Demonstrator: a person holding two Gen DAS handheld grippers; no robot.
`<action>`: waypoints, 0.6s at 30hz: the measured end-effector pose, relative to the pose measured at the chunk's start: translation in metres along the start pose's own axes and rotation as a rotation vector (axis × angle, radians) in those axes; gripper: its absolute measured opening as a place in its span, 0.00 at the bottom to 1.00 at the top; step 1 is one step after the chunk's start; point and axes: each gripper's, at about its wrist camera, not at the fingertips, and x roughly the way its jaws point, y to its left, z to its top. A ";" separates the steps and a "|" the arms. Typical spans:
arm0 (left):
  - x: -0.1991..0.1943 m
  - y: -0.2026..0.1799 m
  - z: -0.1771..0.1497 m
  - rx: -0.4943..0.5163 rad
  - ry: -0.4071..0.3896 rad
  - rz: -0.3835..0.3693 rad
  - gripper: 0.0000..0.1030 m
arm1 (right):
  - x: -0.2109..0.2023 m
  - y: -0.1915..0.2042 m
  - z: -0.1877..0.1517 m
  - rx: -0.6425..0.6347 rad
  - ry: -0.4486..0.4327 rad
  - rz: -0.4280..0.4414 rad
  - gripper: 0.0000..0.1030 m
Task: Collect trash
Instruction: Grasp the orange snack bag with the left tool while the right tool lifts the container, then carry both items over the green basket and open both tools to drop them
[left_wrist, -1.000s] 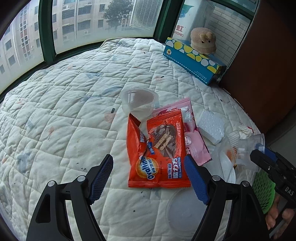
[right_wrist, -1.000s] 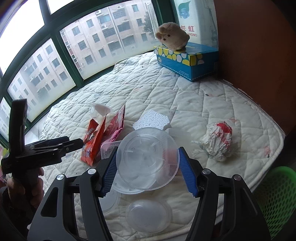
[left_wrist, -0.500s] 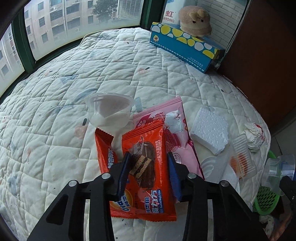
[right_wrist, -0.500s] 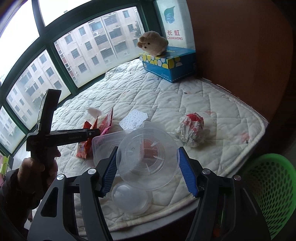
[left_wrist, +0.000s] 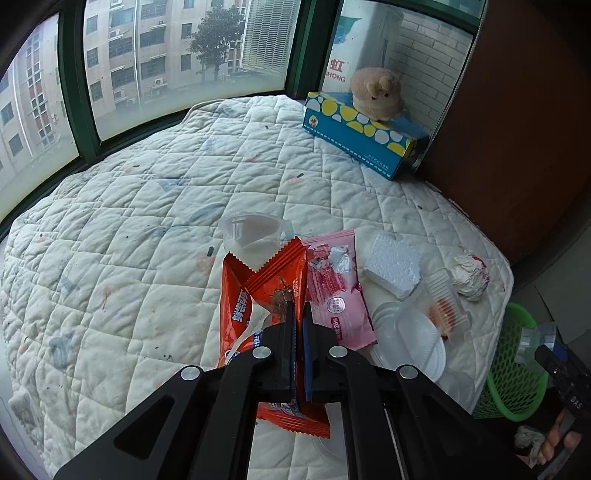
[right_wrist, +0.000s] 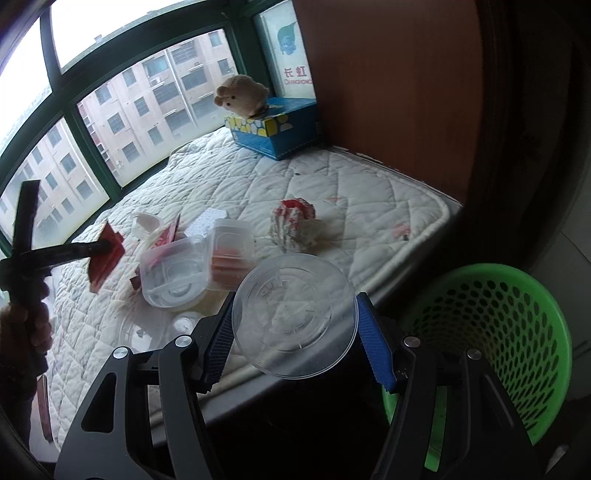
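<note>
My left gripper (left_wrist: 298, 314) is shut on an orange snack wrapper (left_wrist: 275, 288) and holds it lifted above the white quilt (left_wrist: 140, 229); it also shows in the right wrist view (right_wrist: 107, 254). My right gripper (right_wrist: 295, 325) is shut on a clear round plastic lid (right_wrist: 295, 314), held off the bed's edge beside the green mesh basket (right_wrist: 509, 332), which also shows in the left wrist view (left_wrist: 513, 369). On the quilt lie a pink wrapper (left_wrist: 336, 291), a clear cup (left_wrist: 255, 236), a white foam block (left_wrist: 393, 267), clear plastic containers (right_wrist: 195, 266) and a crumpled paper ball (right_wrist: 293, 225).
A blue tissue box (left_wrist: 362, 136) with a plush toy (left_wrist: 376, 92) on it stands at the far corner by the brown wall (right_wrist: 388, 92). Windows with green frames (left_wrist: 74, 81) run along the far side of the bed. More clear lids (left_wrist: 410, 343) lie near the bed's edge.
My left gripper closed on the orange wrapper and lifted it off the quilt. My right gripper carried the clear lid back off the bed towards the green basket.
</note>
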 end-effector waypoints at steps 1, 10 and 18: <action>-0.009 -0.002 0.000 0.005 -0.013 -0.003 0.03 | -0.002 -0.006 -0.004 0.012 0.005 -0.013 0.61; -0.067 -0.067 -0.003 0.102 -0.073 -0.159 0.03 | -0.007 -0.066 -0.042 0.069 0.060 -0.184 0.61; -0.051 -0.172 -0.016 0.225 -0.013 -0.339 0.03 | -0.011 -0.114 -0.074 0.156 0.119 -0.239 0.63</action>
